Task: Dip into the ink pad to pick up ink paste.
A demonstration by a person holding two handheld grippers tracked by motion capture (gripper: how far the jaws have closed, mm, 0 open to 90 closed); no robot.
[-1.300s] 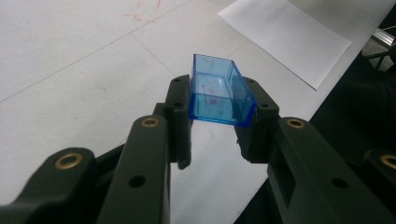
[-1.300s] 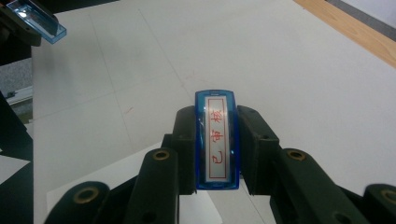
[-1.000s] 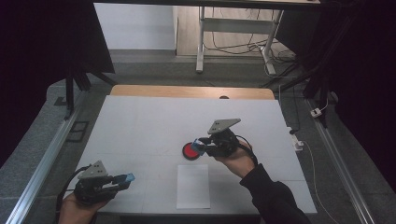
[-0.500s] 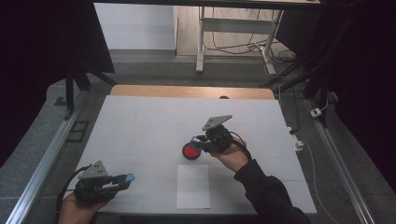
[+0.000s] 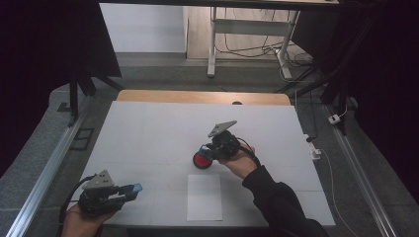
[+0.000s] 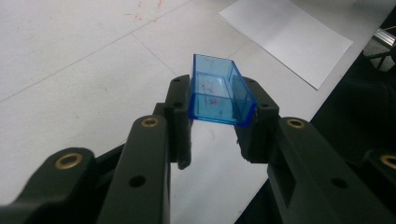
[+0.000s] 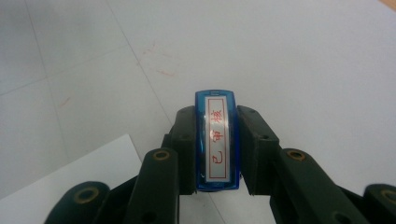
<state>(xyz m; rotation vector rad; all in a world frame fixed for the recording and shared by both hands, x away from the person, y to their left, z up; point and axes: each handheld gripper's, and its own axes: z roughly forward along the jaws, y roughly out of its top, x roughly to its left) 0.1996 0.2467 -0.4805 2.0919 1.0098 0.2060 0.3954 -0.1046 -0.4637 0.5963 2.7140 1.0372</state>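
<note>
Left gripper: clamped on clear blue plastic cap, parked aside near table's edge.
Sheet: white paper lies between, likely awaiting stamping.
Right gripper: grips blue rectangular stamp, face-down over the white table.

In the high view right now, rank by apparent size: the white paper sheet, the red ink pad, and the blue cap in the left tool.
1. White paper sheet, clearly largest.
2. Red ink pad.
3. Blue cap, smallest; it sits nearer the camera, yet looks smaller than the pad.
</note>
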